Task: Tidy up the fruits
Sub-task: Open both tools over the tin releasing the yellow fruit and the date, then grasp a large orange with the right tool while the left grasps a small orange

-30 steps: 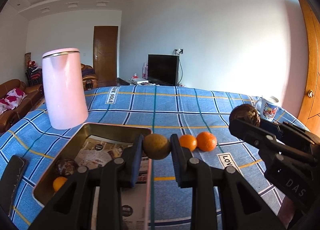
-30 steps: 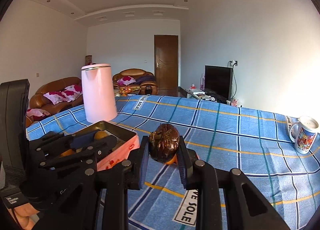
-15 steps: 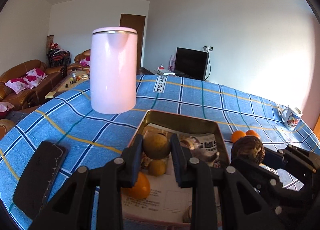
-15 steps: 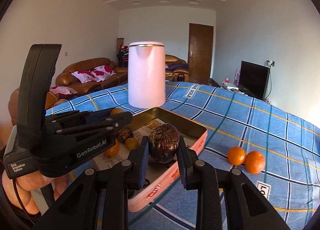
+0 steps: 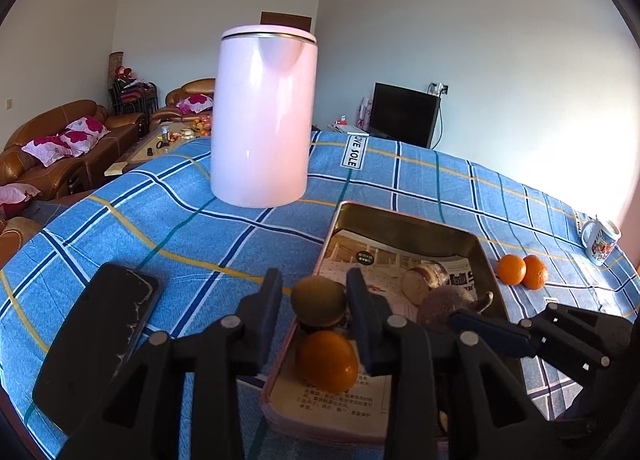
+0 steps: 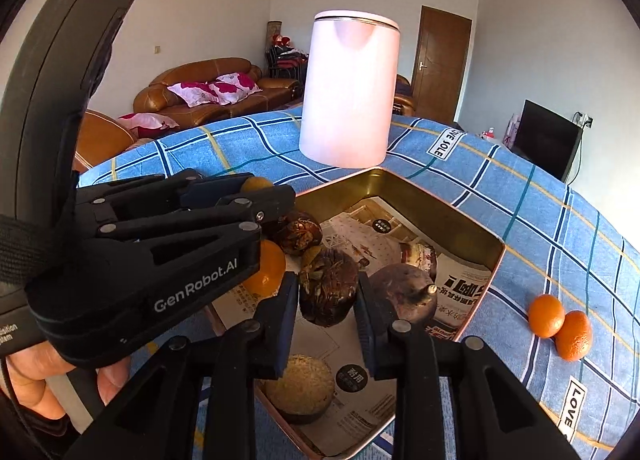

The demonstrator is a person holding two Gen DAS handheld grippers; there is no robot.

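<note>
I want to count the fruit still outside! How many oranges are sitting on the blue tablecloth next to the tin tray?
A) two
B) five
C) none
A: two oranges sit touching each other on the blue tablecloth, outside the tin tray.

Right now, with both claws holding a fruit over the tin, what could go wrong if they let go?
1. The left claw holds a greenish-brown fruit right above the tin's near-left rim; released there, it may fall outside onto the tablecloth.
2. The right claw's dark wrinkled fruit may land on the fruits below it.
3. The claws are very close together and may bump.
</note>
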